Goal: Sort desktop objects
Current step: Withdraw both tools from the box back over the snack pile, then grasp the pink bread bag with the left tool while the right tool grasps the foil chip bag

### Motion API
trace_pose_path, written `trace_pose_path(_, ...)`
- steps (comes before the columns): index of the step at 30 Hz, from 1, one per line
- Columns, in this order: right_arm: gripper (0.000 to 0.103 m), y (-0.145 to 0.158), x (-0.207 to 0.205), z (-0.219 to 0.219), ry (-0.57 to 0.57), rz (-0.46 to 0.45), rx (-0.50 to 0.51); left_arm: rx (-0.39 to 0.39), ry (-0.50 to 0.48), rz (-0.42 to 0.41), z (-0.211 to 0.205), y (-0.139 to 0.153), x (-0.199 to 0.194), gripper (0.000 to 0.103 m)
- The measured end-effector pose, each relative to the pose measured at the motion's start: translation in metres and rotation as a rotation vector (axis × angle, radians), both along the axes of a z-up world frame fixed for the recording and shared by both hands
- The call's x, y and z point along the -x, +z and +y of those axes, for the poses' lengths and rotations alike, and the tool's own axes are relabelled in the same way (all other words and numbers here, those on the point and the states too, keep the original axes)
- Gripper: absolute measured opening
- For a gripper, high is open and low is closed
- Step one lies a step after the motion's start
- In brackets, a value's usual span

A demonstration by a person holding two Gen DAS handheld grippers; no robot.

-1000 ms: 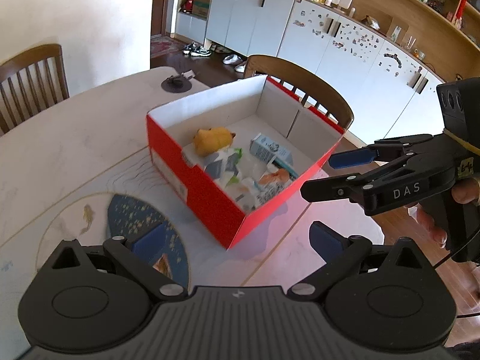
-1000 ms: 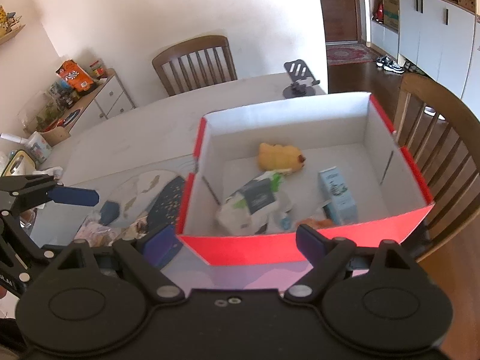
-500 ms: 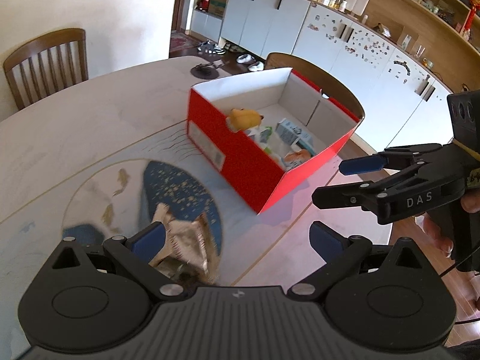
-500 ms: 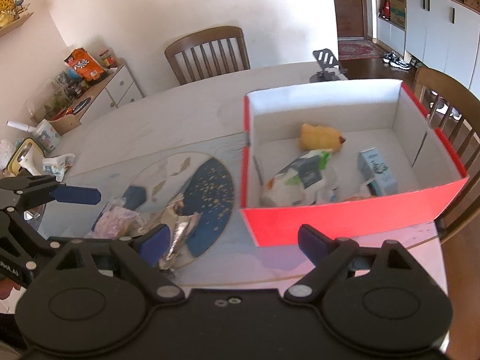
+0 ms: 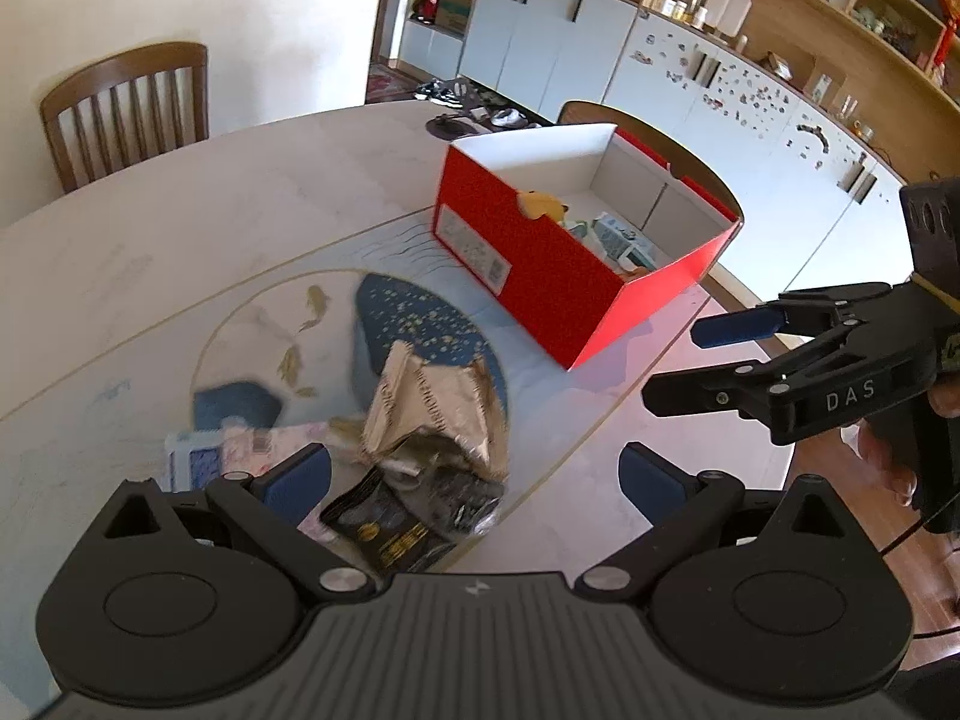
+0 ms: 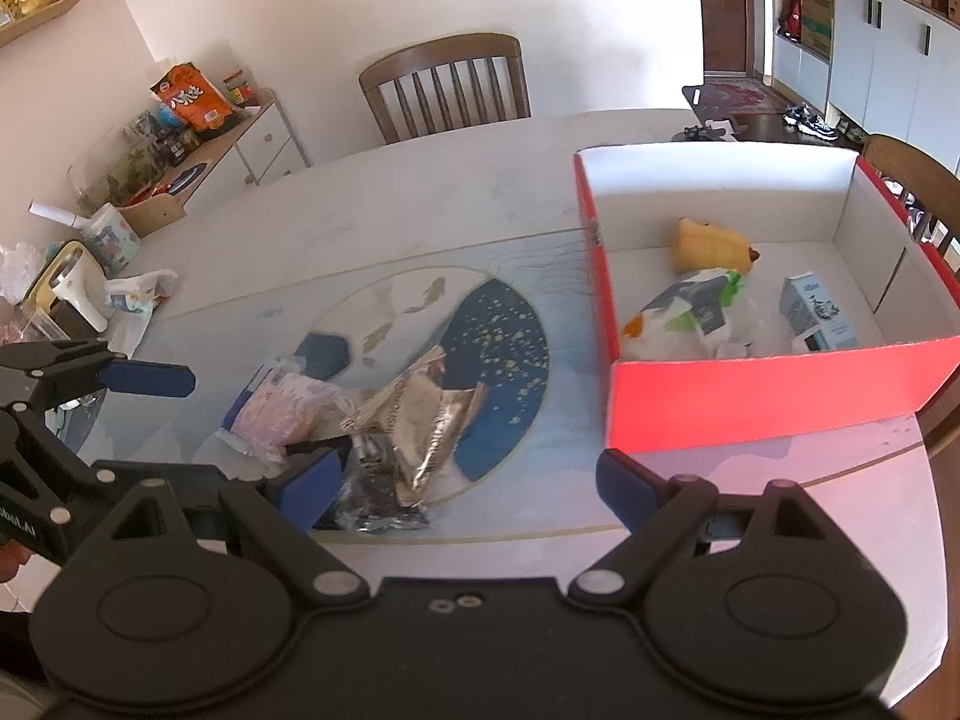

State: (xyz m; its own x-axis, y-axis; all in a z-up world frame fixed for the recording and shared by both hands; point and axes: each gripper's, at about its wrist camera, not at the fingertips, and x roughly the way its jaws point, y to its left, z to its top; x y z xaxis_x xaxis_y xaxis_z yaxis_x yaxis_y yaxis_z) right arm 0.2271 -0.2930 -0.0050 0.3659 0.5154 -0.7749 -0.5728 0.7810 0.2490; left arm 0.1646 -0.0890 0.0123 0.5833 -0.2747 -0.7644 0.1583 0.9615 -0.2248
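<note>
A red cardboard box (image 5: 540, 276) (image 6: 774, 390) stands on the table with a yellow plush toy (image 6: 711, 243), a white-green bag (image 6: 690, 312) and a small blue carton (image 6: 816, 315) inside. On the table's blue round pattern lies a crumpled foil snack bag (image 5: 432, 420) (image 6: 414, 426), with a pink packet (image 5: 258, 444) (image 6: 282, 414) to its left. My left gripper (image 5: 474, 474) is open just above the foil bag. My right gripper (image 6: 468, 474) is open too, hovering near the foil bag; it shows in the left wrist view (image 5: 714, 360).
Two wooden chairs (image 5: 126, 108) (image 6: 444, 84) stand at the far side, another behind the box. A phone stand (image 6: 708, 126) sits at the table's far edge. A sideboard (image 6: 198, 144) with snacks and clutter is at the left.
Both grippers have pulled back from the red box and swung left, bringing the foil bag and pink packet into view in front of them. Both stay open.
</note>
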Motion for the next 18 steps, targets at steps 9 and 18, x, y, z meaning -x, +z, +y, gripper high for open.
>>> trace_pose_path(9, 0.092, -0.008, 0.01, 0.016, 0.015, 0.005, 0.015, 0.004, 0.028, 0.027, 0.025, -0.02, 0.018, 0.103)
trace_pose_path(18, 0.092, -0.019, 0.004, 0.038, 0.057, 0.016, 0.038, 0.02, 0.113, 0.058, 0.052, -0.041, 0.022, 0.102)
